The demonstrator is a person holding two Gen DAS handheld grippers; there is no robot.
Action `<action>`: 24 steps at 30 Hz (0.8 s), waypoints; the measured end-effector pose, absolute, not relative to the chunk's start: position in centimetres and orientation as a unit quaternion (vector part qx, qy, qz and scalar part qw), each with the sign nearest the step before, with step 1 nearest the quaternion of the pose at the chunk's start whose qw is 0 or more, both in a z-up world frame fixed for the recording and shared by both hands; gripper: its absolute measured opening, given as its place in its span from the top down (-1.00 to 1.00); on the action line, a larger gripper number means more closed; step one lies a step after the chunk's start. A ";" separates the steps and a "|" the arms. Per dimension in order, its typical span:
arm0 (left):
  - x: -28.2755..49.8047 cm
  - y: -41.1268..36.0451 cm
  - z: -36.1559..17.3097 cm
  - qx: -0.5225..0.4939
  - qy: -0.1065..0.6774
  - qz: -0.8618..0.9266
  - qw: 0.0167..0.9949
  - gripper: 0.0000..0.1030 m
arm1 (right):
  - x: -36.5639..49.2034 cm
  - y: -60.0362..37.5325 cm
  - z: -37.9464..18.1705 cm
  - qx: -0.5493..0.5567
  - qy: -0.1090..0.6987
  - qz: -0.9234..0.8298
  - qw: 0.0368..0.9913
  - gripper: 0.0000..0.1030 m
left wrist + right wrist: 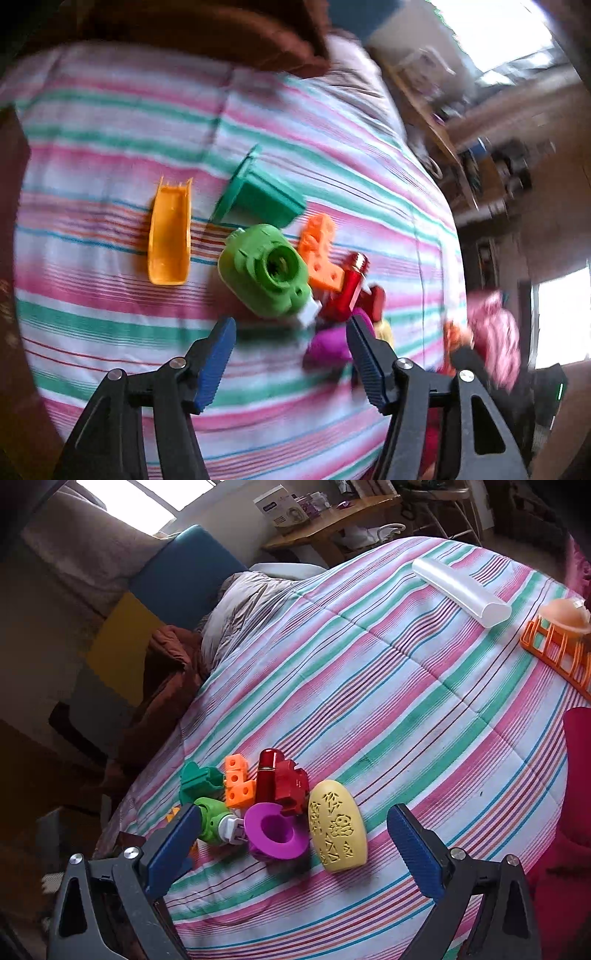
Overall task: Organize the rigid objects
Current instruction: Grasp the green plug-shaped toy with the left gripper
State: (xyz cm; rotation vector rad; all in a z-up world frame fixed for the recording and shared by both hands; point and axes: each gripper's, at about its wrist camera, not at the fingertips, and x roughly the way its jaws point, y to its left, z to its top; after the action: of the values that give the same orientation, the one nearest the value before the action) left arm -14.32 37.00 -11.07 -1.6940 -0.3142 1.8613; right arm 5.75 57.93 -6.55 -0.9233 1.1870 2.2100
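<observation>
A cluster of plastic toys lies on the striped bedspread [110, 110]. In the left wrist view: a yellow-orange scoop [170, 236], a teal piece [258, 192], a green round-holed piece [266, 271], an orange L-block [319, 254], a red piece [351, 288] and a purple ring [330, 347]. My left gripper [291, 328] is open and empty just short of the green piece. In the right wrist view the same cluster shows with the purple ring [277, 830] and a yellow embossed oval [338, 830]. My right gripper [295, 816] is open and empty, its fingers on either side of the cluster's near edge.
A white translucent tube [461, 590] and an orange rack [554, 650] with a peach dome [565, 614] lie at the far right of the bed. A brown blanket [166, 686] and grey pillow [251, 602] lie at the bed's left edge. A wooden shelf [332, 520] stands beyond.
</observation>
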 end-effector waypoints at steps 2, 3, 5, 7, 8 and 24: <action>-15.0 37.1 -11.9 -0.644 -0.140 0.701 0.272 -0.29 | 5.8 58.0 -6.6 -0.332 0.440 0.803 0.228 -0.96; -15.4 37.3 -12.3 -0.645 -0.145 0.705 0.258 -0.29 | 5.9 58.1 -6.6 -0.330 0.444 0.802 0.225 -0.96; -16.0 37.8 -12.9 -0.650 -0.151 0.703 0.245 -0.29 | 5.9 58.1 -6.7 -0.328 0.450 0.801 0.220 -0.97; -16.3 38.3 -13.3 -0.656 -0.157 0.699 0.236 -0.30 | 5.8 58.2 -6.7 -0.327 0.452 0.801 0.218 -0.97; -16.3 38.6 -13.3 -0.655 -0.151 0.704 0.232 -0.30 | 5.8 58.2 -6.7 -0.326 0.453 0.801 0.217 -0.97; -11.9 36.6 -10.5 -0.573 0.078 0.755 0.309 -0.11 | 6.7 59.2 -7.6 -0.326 0.479 0.784 0.224 -0.97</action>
State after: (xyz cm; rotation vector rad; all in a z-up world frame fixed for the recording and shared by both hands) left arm -11.88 36.61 -10.51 -1.5133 0.2067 1.9947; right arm 6.65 59.17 -7.56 -0.8987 1.3230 2.1626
